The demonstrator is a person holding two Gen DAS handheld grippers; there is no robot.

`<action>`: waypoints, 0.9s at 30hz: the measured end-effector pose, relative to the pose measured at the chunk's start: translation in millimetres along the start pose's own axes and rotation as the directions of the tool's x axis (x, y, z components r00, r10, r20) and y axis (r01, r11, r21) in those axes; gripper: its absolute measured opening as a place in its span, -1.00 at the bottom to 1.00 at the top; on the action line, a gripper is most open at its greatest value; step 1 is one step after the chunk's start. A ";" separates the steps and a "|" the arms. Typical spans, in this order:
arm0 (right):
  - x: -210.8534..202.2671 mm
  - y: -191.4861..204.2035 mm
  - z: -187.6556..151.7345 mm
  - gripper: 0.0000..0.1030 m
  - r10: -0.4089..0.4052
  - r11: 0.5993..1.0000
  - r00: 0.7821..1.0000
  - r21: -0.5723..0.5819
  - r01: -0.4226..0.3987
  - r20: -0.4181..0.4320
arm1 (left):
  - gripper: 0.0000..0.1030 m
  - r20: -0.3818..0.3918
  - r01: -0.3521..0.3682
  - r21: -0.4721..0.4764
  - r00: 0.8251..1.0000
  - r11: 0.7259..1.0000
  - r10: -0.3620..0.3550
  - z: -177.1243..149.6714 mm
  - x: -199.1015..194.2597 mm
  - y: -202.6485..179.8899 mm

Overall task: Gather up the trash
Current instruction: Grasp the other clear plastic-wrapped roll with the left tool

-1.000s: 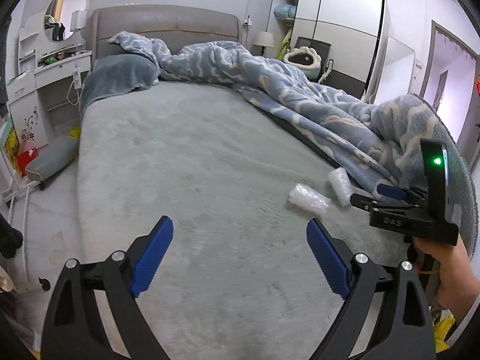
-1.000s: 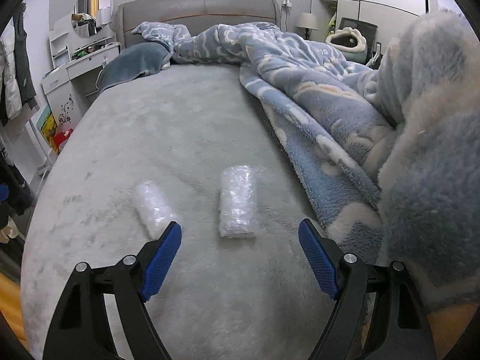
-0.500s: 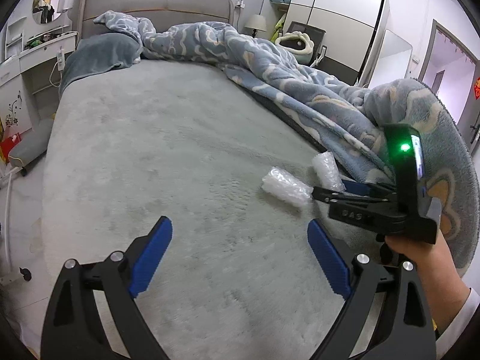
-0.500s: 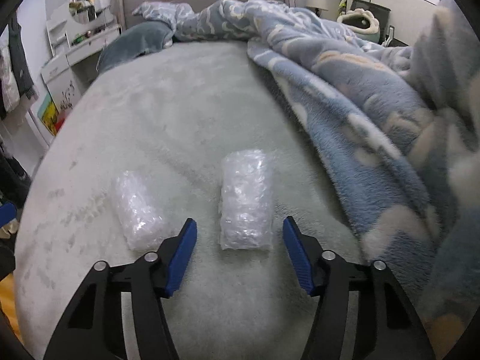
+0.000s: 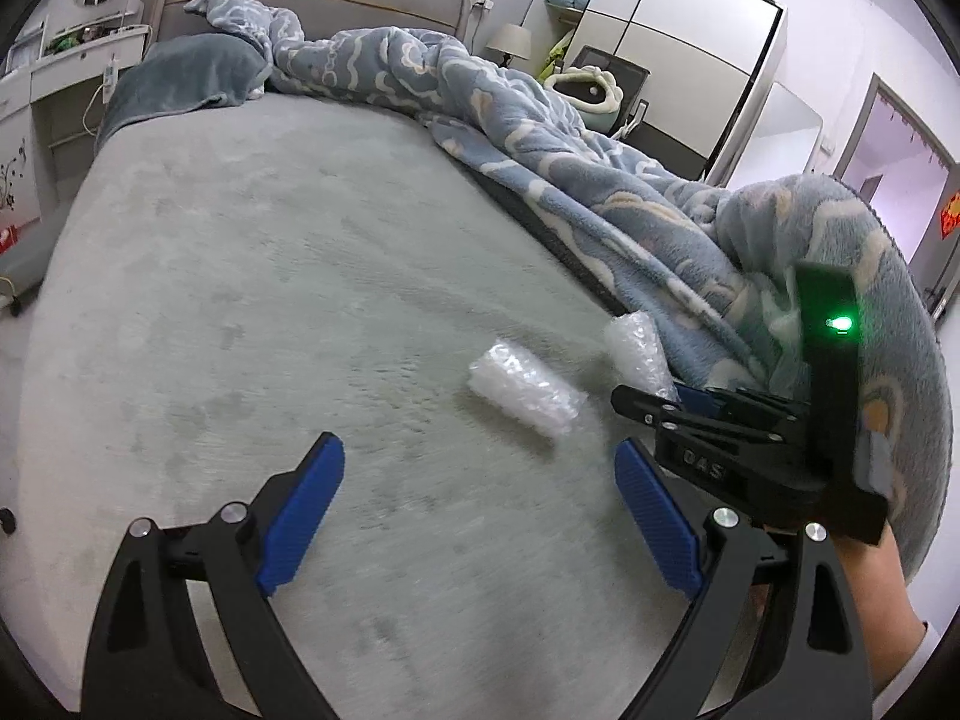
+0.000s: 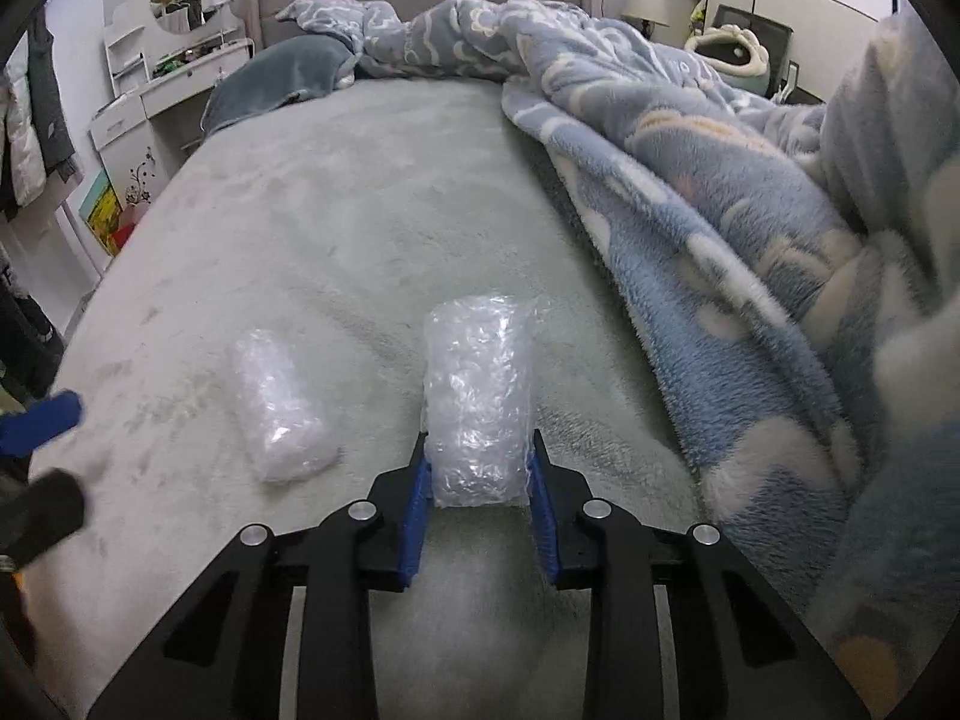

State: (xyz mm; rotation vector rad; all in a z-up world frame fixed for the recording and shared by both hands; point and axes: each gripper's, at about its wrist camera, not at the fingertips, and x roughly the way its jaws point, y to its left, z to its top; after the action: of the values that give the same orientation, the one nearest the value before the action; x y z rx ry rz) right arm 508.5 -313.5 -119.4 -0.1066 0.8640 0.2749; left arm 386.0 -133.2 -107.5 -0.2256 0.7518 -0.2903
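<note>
Two crumpled clear bubble-wrap packets lying flat on the grey-green bed, larger packet [image 6: 477,402] lower centre of the right wrist view, lengthwise, near end between the blue pads, smaller packet [image 6: 279,414] just beside it at lower left, angled, untouched

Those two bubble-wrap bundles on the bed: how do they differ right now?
The right bundle sits between the blue fingers of the right gripper, which have closed against its near end; the left bundle lies free on the bed, with nothing touching it. The right bundle lies nearer the blue blanket; the left bundle is farther from it. In the right wrist view the right bundle looks wider. Both are clear, crinkled plastic rolls.
</note>
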 end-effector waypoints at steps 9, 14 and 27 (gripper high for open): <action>-40.1 -1.8 7.1 -0.42 0.027 0.999 0.998 -0.033 -0.025 0.059 | 0.81 -0.016 -0.024 0.214 0.999 0.977 0.029 0.4 27.5 -24.6; -42.0 -11.6 11.5 -0.42 0.079 0.997 0.994 0.016 -0.080 0.070 | 0.81 -0.037 -0.028 0.323 0.998 0.946 0.042 6.3 45.5 -27.5; -52.0 -9.7 15.6 -0.42 0.123 0.990 0.988 0.051 -0.128 0.092 | 0.24 -0.173 0.088 0.451 0.985 0.888 -0.010 15.6 87.3 -37.0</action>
State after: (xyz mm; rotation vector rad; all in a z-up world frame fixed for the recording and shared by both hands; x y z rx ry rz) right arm 490.6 -329.8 -69.9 0.0132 0.7904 0.3703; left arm 450.9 -195.8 -140.8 0.2319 0.8214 -0.5311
